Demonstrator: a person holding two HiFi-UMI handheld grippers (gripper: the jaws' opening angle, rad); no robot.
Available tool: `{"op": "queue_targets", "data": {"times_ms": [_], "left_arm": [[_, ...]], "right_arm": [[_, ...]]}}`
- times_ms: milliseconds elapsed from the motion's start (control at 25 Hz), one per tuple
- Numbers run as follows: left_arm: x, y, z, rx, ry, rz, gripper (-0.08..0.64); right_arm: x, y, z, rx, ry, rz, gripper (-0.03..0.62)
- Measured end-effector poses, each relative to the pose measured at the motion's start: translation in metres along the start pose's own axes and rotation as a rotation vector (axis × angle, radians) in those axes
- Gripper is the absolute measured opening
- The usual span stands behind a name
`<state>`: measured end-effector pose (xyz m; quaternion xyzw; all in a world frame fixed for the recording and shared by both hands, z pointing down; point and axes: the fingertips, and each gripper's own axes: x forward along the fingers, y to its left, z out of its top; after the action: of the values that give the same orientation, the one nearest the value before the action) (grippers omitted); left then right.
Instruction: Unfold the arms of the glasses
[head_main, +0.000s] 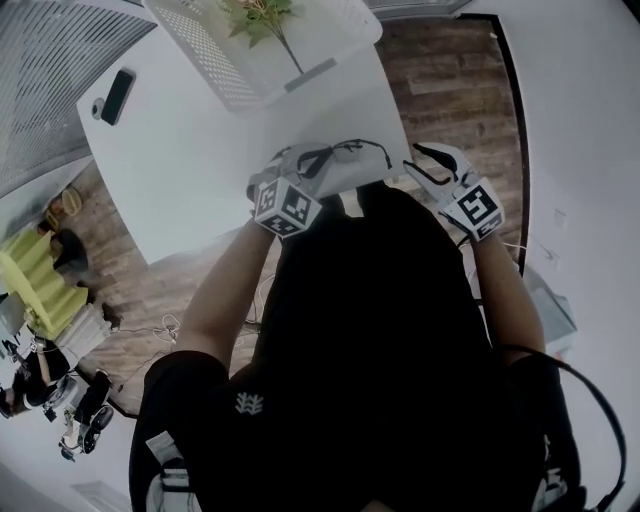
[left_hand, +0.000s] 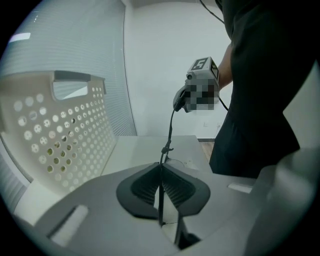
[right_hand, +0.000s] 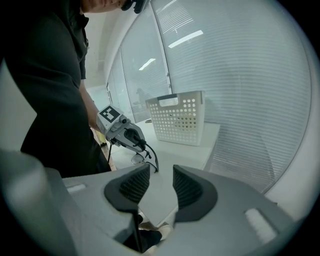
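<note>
Thin black-framed glasses (head_main: 345, 150) hang over the near edge of the white table (head_main: 190, 170), between my two grippers. My left gripper (head_main: 302, 163) is shut on one thin black arm (left_hand: 169, 135), which runs from between the pressed pads (left_hand: 161, 182) up toward the right gripper (left_hand: 179, 102). In the right gripper view the left gripper (right_hand: 140, 142) holds the glasses (right_hand: 137, 157), with a lens showing below it. My right gripper (head_main: 414, 160) stands just right of the glasses with its jaws open (right_hand: 156, 187) and nothing between the pads.
A white perforated basket (head_main: 230, 70) with a green plant (head_main: 260, 20) in it stands at the table's far side, close on the left (left_hand: 60, 130). A dark phone (head_main: 117, 95) lies at the far left corner. Wooden floor lies beyond the table's edges.
</note>
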<state>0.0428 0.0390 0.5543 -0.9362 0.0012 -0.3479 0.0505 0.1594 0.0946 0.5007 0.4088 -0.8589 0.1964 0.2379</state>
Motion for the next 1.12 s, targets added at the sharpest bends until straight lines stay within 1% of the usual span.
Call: {"op": "queue_targets", "data": {"times_ms": [120,240,280,320,360,400,440,520,560,640,720,800,920,1120], "left_arm": [[-0.011,0.001,0.004,0.01,-0.022,0.033,0.018],[-0.02,0.002,0.004,0.017,-0.041,0.066,0.018],[-0.024,0.003,0.004,0.017,-0.048,0.076,0.018],[-0.027,0.004,0.004,0.014,-0.056,0.087,0.018],[-0.03,0.005,0.005,0.01,-0.064,0.096,0.018],[-0.034,0.006,0.004,0.006,-0.07,0.105,0.018],[-0.037,0.006,0.004,0.002,-0.074,0.113,0.018],[-0.043,0.008,0.002,-0.002,-0.082,0.128,0.018],[-0.046,0.008,0.002,-0.004,-0.087,0.134,0.018],[-0.051,0.009,0.0,-0.011,-0.095,0.146,0.018],[-0.056,0.01,-0.002,-0.015,-0.1,0.156,0.018],[-0.062,0.011,-0.004,-0.017,-0.105,0.166,0.018],[-0.07,0.012,-0.009,-0.022,-0.11,0.18,0.018],[-0.079,0.006,-0.022,-0.035,-0.103,0.198,0.02]], "right_arm": [[-0.008,-0.006,0.021,-0.049,-0.045,-0.028,0.135],[-0.021,-0.015,0.06,-0.091,-0.12,-0.066,0.135],[-0.025,-0.014,0.076,-0.094,-0.148,-0.064,0.135],[-0.026,-0.01,0.092,-0.094,-0.171,-0.043,0.135],[-0.025,-0.002,0.105,-0.095,-0.18,0.0,0.135],[-0.021,0.009,0.115,-0.104,-0.164,0.059,0.136],[-0.013,0.023,0.12,-0.122,-0.124,0.124,0.135],[0.008,0.052,0.121,-0.178,-0.016,0.23,0.135],[0.02,0.065,0.121,-0.205,0.025,0.266,0.135],[0.041,0.085,0.118,-0.245,0.065,0.314,0.135],[0.056,0.095,0.116,-0.268,0.074,0.331,0.135],[0.063,0.098,0.119,-0.277,0.059,0.324,0.135],[0.066,0.095,0.123,-0.251,0.033,0.309,0.135],[0.062,0.085,0.119,-0.223,0.035,0.281,0.135]]}}
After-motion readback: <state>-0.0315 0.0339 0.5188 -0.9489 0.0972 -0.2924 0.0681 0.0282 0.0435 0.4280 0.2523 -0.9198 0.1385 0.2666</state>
